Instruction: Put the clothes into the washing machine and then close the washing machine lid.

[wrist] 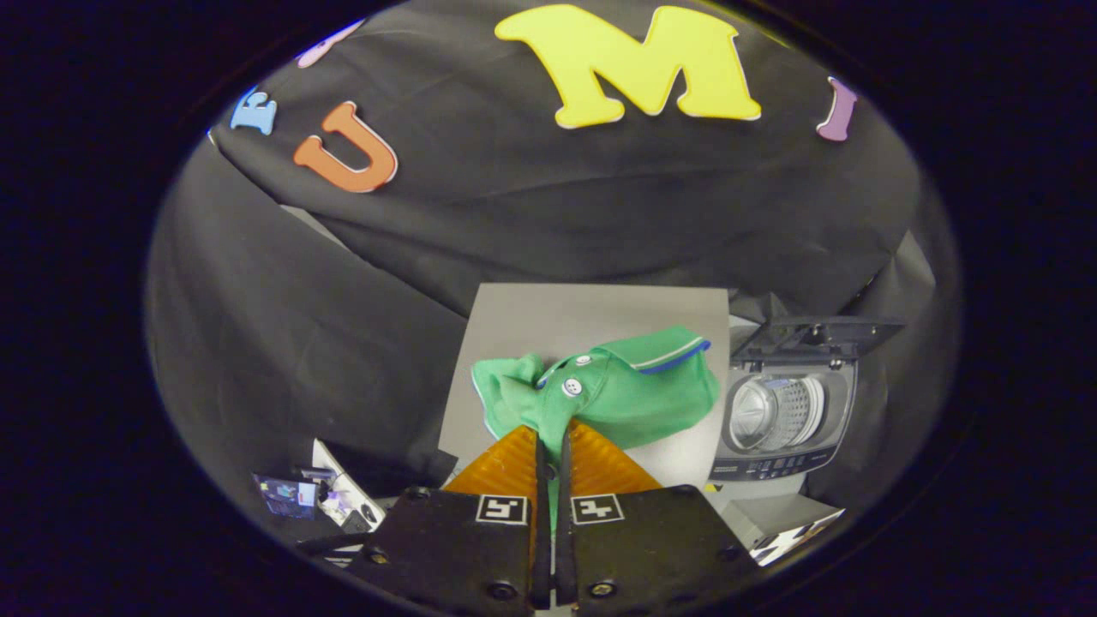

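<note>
Gripper point(553, 441) fingers clamped on green shirt point(617, 390) hem; thin pinch risks slipping before reaching open washing machine point(784, 411) beside it

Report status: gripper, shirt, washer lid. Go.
Gripper shut on green shirt, fabric pinched between the fingers. Shirt bunched over grey board. Washing machine beside it, lid up, drum open. Path unobstructed.
</note>
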The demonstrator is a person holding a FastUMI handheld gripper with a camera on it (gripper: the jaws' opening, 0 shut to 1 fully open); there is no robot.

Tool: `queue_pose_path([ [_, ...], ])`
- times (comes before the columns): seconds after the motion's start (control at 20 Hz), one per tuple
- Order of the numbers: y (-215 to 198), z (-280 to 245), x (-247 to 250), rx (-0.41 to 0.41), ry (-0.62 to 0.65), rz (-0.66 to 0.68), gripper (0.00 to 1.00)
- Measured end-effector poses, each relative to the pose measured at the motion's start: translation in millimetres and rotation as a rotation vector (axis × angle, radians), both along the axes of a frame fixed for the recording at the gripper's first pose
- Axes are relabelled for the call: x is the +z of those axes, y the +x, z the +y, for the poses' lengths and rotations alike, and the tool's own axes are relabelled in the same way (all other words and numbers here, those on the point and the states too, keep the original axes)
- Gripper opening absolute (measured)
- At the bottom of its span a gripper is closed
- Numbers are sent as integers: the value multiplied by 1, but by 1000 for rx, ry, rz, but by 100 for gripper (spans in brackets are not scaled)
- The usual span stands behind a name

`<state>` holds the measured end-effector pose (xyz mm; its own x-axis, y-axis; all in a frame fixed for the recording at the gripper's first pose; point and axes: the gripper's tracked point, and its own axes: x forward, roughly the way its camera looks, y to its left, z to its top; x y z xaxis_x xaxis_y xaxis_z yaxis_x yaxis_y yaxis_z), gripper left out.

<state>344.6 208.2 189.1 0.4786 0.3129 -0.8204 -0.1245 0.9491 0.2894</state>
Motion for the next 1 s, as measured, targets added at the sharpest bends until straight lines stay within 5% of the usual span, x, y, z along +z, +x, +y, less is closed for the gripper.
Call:
queue_pose_path([
  [0.5,-21,-59,90,-83,42,-155,6],
  [1.0,-54,-161,127,-245,22,-225,6],
])
